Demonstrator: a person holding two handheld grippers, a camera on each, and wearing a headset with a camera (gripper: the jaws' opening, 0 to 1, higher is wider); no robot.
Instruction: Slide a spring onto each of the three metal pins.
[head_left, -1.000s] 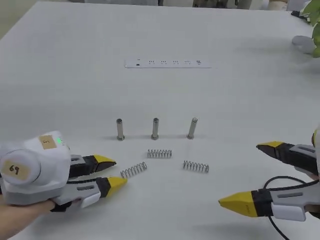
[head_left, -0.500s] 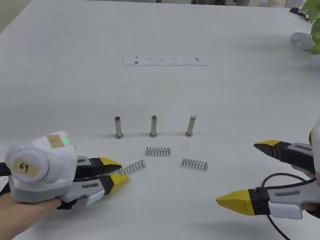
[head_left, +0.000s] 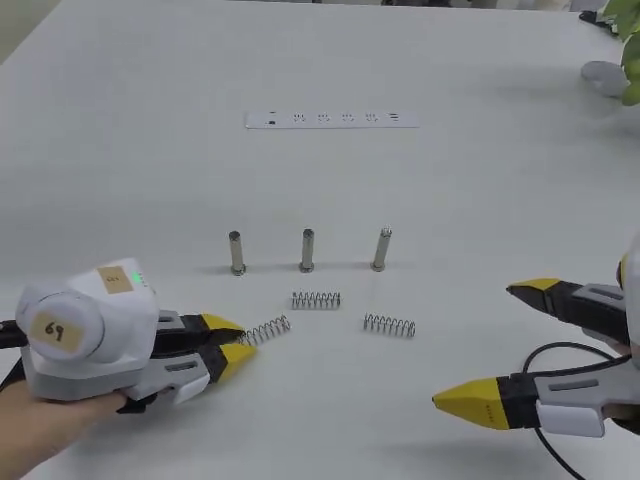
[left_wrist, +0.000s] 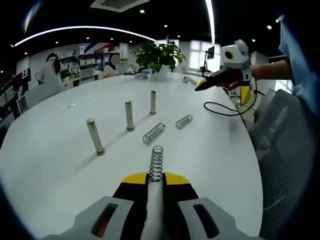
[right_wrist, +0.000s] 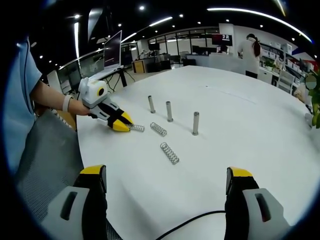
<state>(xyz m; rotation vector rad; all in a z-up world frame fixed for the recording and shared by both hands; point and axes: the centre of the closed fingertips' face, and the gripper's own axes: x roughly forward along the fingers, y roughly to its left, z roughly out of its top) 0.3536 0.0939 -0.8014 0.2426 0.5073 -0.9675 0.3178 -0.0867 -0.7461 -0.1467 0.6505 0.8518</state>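
Status: 0 of 3 springs seated. All three pins stand upright in a row on the desk (head_left: 150, 180): left pin (head_left: 236, 252), middle pin (head_left: 307, 250), right pin (head_left: 381, 249). Each shaft is bare. All three springs lie flat on the desk on my side of the row: left spring (head_left: 264, 329), middle spring (head_left: 316, 300) just in front of the middle pin, and right spring (head_left: 389, 325) a little nearer me, in front of the right pin. None touches a pin. My left gripper (head_left: 232, 340) is low at the desk with its jaws drawn nearly together. The near end of the left spring sits right at the yellow tips, and in the left gripper view the coil runs straight out along the jaw axis. I cannot tell whether the tips are biting on the wire or only bracketing it. My right gripper (head_left: 500, 347) is off to the right, well apart from the parts, jaws spread wide and holding nothing. Judgement: this is the pickup of the first spring, so the task is at its very start. Left to do: secure this spring, thread it over a pin, then do the same for the other two.
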